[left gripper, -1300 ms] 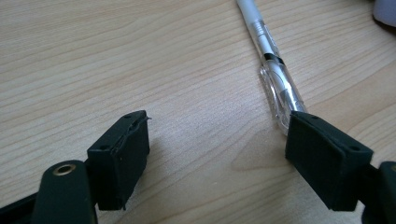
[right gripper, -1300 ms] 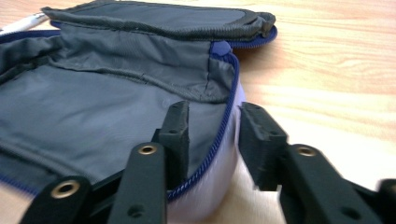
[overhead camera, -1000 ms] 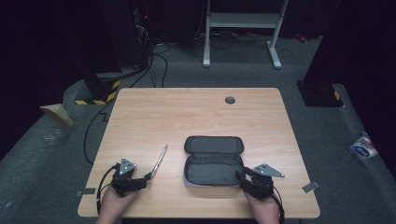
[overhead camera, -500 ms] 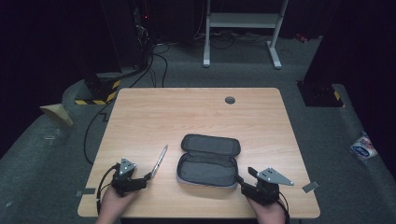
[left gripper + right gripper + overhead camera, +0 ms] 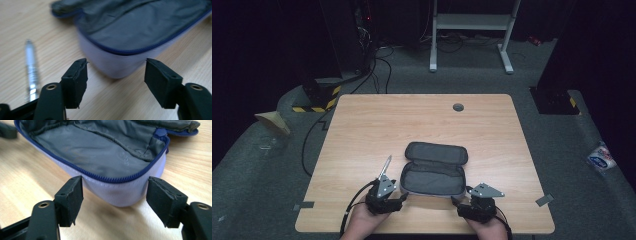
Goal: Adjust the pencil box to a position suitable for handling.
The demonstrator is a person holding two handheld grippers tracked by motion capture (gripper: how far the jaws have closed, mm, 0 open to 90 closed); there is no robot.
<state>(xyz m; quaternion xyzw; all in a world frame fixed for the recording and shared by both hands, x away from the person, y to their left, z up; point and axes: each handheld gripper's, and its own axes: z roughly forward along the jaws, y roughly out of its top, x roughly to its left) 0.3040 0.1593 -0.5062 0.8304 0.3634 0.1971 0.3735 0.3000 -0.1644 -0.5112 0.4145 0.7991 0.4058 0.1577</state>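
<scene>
An open grey pencil case [image 5: 432, 170] with a blue zip lies near the front of the wooden table [image 5: 422, 125]. A silver pen [image 5: 384, 166] lies just left of it. My left gripper [image 5: 400, 197] is at the case's near left corner. In the left gripper view its jaws [image 5: 116, 72] have just been closing but stand open, with the case corner [image 5: 117, 67] just ahead and nothing pressed; the pen [image 5: 31, 65] is off to the left. My right gripper [image 5: 460, 201] faces the near right corner [image 5: 120, 192]. Its jaws [image 5: 113, 192] have just been opening and are not touching the fabric.
A round cable hole [image 5: 458, 107] sits near the table's far edge. On the floor behind are cables and a white stand [image 5: 472, 22]. A packet [image 5: 601, 157] lies on the floor at the right. Both hands are at the table's front edge.
My left gripper has moved right, from beside the pen to the case's left corner. The case has shifted slightly left and turned. The right gripper has shifted a little.
</scene>
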